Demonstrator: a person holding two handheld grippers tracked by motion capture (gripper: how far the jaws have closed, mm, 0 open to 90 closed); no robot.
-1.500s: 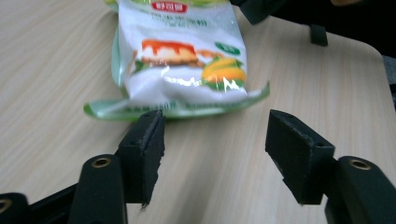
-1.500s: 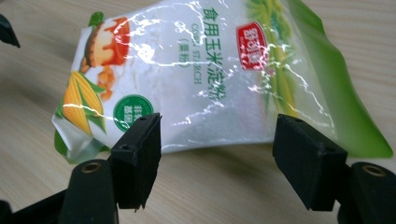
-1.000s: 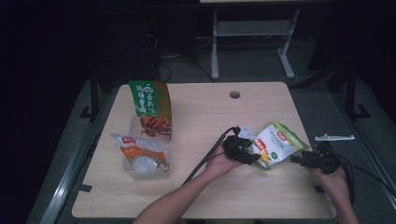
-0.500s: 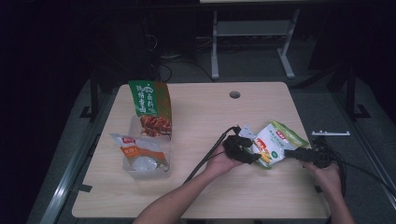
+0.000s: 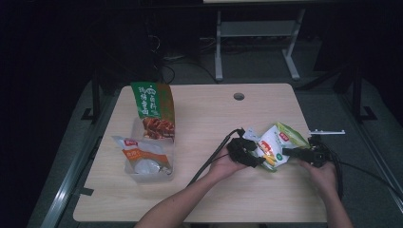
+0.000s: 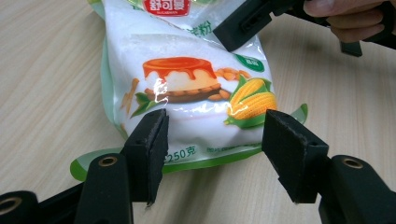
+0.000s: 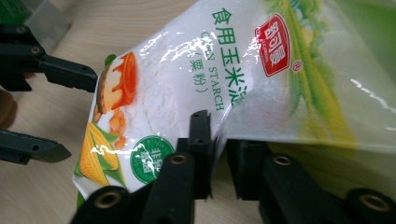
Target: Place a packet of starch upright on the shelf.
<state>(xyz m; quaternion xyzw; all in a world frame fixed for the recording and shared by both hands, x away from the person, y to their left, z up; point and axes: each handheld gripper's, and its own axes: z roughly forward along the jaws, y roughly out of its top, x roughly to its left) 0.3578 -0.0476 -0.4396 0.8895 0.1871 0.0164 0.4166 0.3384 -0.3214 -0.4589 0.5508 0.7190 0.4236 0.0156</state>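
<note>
A white and green corn starch bag (image 5: 275, 142) printed with corn and a pudding lies tilted at the table's right. My left gripper (image 5: 256, 156) grips its bottom end. In the left gripper view the pads (image 6: 152, 151) press the filled bottom of the bag (image 6: 196, 79) from both sides. My right gripper (image 5: 288, 153) comes in from the right. Its jaws have just been closing, and in the right gripper view they (image 7: 218, 140) pinch the bag's (image 7: 187, 88) side edge. The other gripper (image 7: 65, 114) shows at the far left there.
A clear plastic bin (image 5: 167, 166) on the table's left holds a tall green snack bag (image 5: 153, 102) and a white and orange packet (image 5: 138, 154). A cable hole (image 5: 239, 96) sits near the far edge. A small metal bracket (image 5: 328, 131) sticks out at the right edge.
My right gripper has moved left up to the bag and closed its jaws on the bag's edge. The left gripper and the bag have stayed in place.
</note>
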